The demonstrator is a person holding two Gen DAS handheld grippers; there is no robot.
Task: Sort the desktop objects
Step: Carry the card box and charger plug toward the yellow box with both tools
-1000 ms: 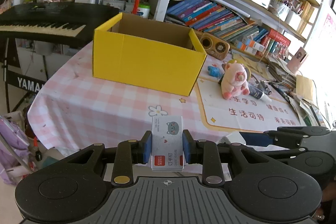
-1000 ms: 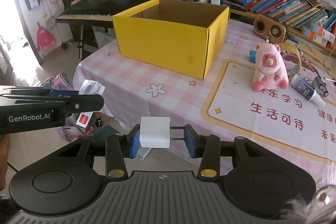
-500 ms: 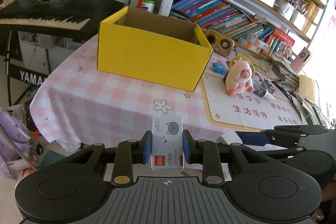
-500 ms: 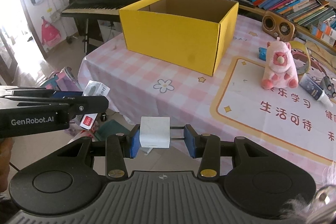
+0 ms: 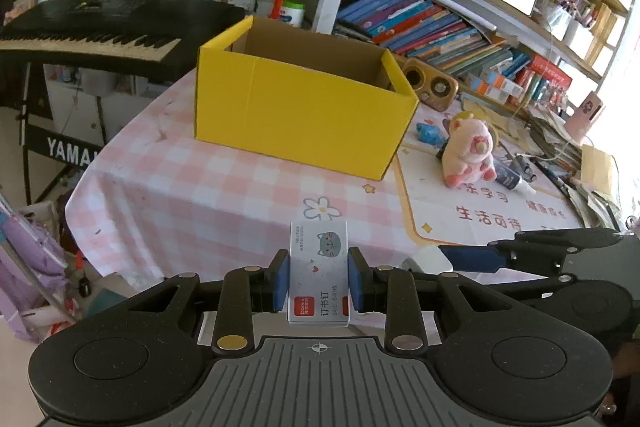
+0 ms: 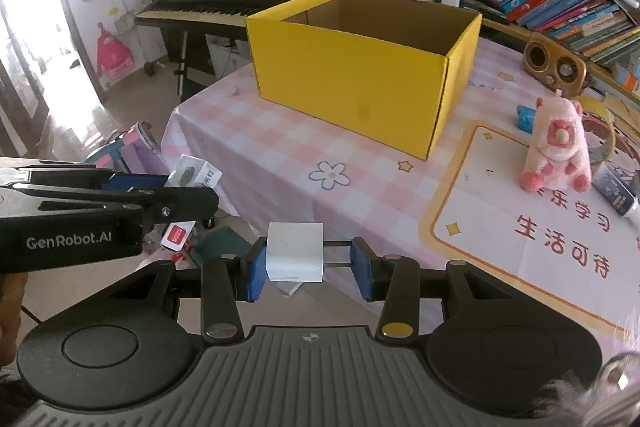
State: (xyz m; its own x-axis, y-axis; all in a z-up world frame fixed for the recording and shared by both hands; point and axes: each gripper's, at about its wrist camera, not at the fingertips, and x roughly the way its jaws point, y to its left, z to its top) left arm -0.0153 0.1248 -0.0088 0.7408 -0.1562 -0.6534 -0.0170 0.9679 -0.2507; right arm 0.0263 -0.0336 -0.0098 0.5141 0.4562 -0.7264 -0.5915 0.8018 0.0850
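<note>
In the left wrist view, the left gripper (image 5: 319,281) sits at lower centre, its blue pads closed onto a small staple box (image 5: 318,273) with a cat drawing, held upright off the near edge of the table (image 5: 224,195). The yellow cardboard box (image 5: 296,115) stands open-topped at upper centre, well apart from the load; only bare brown inner walls show, and its floor is hidden. This looks like the carry step: the next move calls for bringing the load forward and above the rim before letting go. A pink plush toy (image 5: 468,153) sits to the right of the box, with the right gripper (image 5: 472,259) at lower right. In the right wrist view, the right gripper (image 6: 310,261) at lower centre grips a white charger block (image 6: 295,257), which rests against the left pad while its metal prongs reach to the right pad, so the hold seems slight. The yellow cardboard box (image 6: 352,87) fills upper centre; no contents are visible inside.
</note>
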